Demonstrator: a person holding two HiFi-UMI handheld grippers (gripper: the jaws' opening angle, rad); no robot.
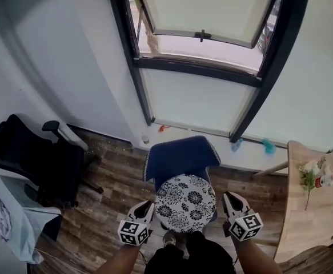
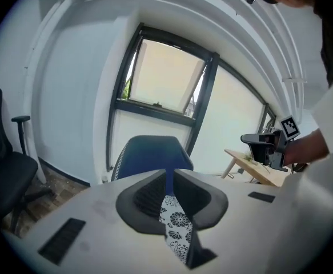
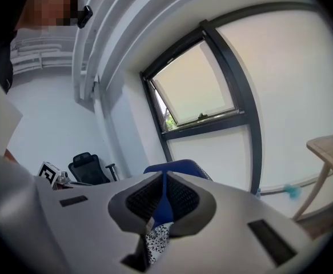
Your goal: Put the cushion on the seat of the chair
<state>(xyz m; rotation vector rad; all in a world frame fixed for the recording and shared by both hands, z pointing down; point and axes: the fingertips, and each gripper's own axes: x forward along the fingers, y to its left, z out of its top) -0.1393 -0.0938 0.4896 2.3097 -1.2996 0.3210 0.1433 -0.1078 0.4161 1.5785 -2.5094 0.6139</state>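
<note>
A round cushion with a black-and-white flower print lies on the seat of the blue chair. In the head view my left gripper is beside the cushion's left edge and my right gripper beside its right edge, both apart from it. In the left gripper view the left gripper has its jaws drawn together with nothing between them; the cushion shows below through the slit. The right gripper is likewise shut and empty, with the cushion and chair back beyond it.
A black office chair stands at the left with a cloth-draped box in front of it. A wooden table with a small plant is at the right. Behind the blue chair is a dark-framed window.
</note>
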